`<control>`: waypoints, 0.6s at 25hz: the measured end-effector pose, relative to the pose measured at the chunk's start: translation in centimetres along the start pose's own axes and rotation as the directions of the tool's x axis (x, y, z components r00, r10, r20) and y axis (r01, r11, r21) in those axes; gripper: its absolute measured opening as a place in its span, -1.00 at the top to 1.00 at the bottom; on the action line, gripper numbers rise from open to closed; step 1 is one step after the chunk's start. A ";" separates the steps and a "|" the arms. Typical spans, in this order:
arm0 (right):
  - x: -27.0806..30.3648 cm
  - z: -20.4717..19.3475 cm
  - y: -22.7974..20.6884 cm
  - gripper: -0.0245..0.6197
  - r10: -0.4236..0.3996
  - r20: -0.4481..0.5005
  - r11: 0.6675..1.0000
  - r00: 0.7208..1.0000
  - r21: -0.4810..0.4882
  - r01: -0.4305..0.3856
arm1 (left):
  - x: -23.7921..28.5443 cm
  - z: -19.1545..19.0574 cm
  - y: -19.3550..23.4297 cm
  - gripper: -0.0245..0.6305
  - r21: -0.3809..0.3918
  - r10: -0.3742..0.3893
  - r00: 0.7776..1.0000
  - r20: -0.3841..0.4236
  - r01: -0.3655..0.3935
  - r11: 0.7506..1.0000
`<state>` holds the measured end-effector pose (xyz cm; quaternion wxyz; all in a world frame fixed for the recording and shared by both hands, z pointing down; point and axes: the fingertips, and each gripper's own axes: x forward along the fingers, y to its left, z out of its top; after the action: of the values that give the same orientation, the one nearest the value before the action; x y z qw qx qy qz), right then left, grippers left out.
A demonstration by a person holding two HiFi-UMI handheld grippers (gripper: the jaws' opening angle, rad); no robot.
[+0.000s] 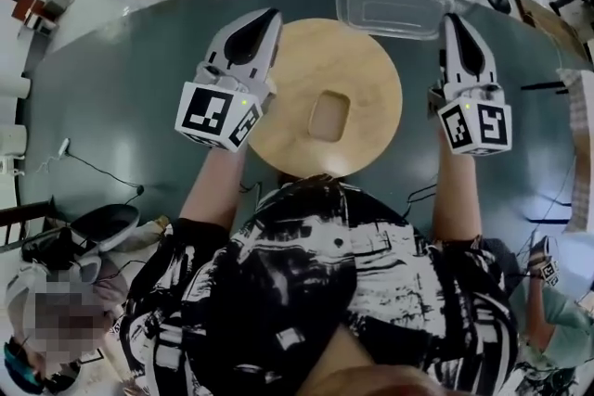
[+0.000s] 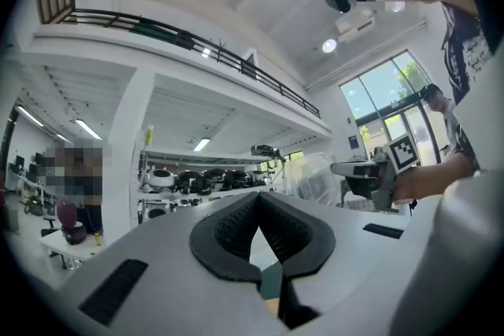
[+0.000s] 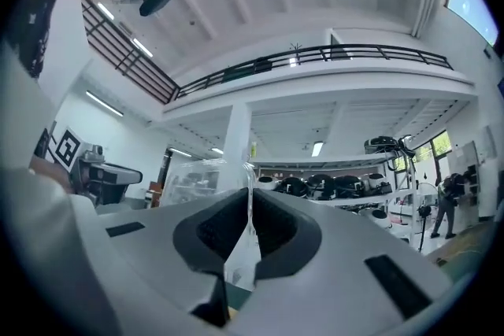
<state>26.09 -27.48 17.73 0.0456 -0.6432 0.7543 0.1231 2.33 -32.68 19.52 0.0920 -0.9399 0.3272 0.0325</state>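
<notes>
On tub (image 1: 390,10) edge, right gripper (image 1: 453,18)

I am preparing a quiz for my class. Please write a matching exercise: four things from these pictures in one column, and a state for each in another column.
1 left gripper
2 right gripper
3 tub
4 wooden disc

a clear, gripped at its edge
b hole in the middle
c shut, empty
d shut on the tub

Pairs: 1-c, 2-d, 3-a, 4-b
</notes>
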 end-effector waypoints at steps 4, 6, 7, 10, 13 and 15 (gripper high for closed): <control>-0.6 -0.8 0.3 0.87 0.000 0.000 1.000 1.000 0.018 0.000 | 0.0 0.2 -0.6 0.93 0.008 0.004 1.000 0.003 -0.004 1.000; -0.9 -1.1 0.4 0.87 -0.004 -0.001 1.000 1.000 0.031 0.004 | -0.1 0.2 -0.9 0.93 0.009 0.004 1.000 0.005 -0.004 1.000; -1.0 -1.2 0.4 0.87 -0.004 -0.001 0.999 1.000 0.034 0.004 | -0.2 0.3 -1.0 0.93 0.009 0.006 1.000 0.006 -0.006 1.000; -0.9 -1.6 0.1 0.87 -0.001 0.002 0.999 1.000 0.037 0.001 | 0.0 0.2 -1.2 0.93 0.007 0.015 1.000 0.009 -0.015 1.000; -0.7 -1.9 -0.3 0.87 -0.002 0.009 0.999 1.000 0.037 0.002 | 0.4 -0.2 -1.3 0.93 0.008 0.020 1.000 0.007 -0.020 1.000; -0.8 -1.6 0.0 0.87 -0.003 0.013 0.999 1.000 0.034 0.002 | 0.1 -0.1 -1.4 0.93 0.008 0.020 1.000 0.008 -0.021 1.000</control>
<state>26.38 -27.11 19.50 0.0616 -0.6425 0.7553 0.1142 3.27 -31.66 19.86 0.0967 -0.9360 0.3366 0.0358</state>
